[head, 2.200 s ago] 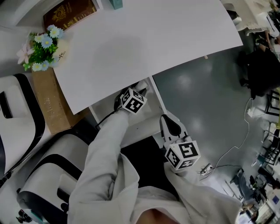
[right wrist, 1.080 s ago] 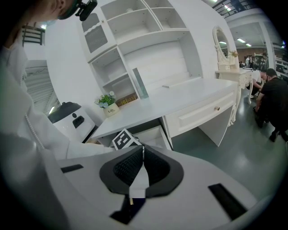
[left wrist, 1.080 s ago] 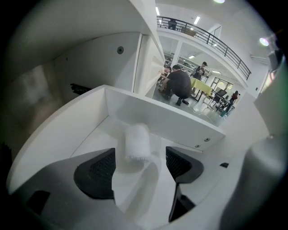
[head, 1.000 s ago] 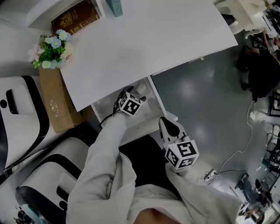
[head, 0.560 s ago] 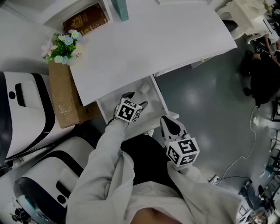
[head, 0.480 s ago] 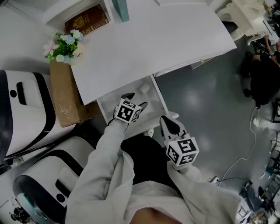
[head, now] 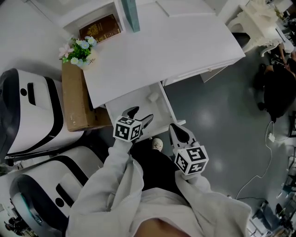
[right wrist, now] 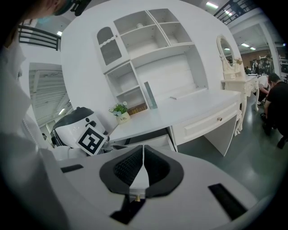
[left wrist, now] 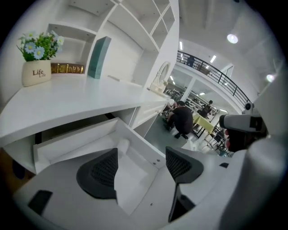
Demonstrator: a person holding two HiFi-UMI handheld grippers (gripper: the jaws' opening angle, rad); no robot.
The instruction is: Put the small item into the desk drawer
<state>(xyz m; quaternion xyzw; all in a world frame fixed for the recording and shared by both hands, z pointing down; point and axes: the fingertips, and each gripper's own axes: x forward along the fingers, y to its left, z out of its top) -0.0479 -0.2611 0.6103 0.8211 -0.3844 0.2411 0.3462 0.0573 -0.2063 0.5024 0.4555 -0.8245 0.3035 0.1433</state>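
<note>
The white desk drawer (head: 124, 104) stands pulled out from under the white desk (head: 157, 46). A small white item (head: 152, 96) lies in its far right corner; in the left gripper view the small white item (left wrist: 122, 144) lies on the drawer (left wrist: 140, 137) floor. My left gripper (head: 141, 114) hovers over the drawer's front part, open and empty. In its own view the left gripper (left wrist: 141, 155) has its jaws wide apart above the drawer. My right gripper (head: 174, 127) is just right of the drawer front, shut with nothing in it. Its own view shows the right gripper (right wrist: 143, 150) pads pressed together.
A flower pot (head: 79, 51), a brown book (head: 99, 28) and a teal box (head: 131, 9) stand at the desk's back. A cardboard box (head: 76, 99) and white-and-black machines (head: 27, 111) are left of the drawer. A small round object (head: 157, 144) shows below the drawer front.
The drawer has come further out from under the desk. My left gripper has drawn back toward me with it and stays open. The right gripper has kept its place.
</note>
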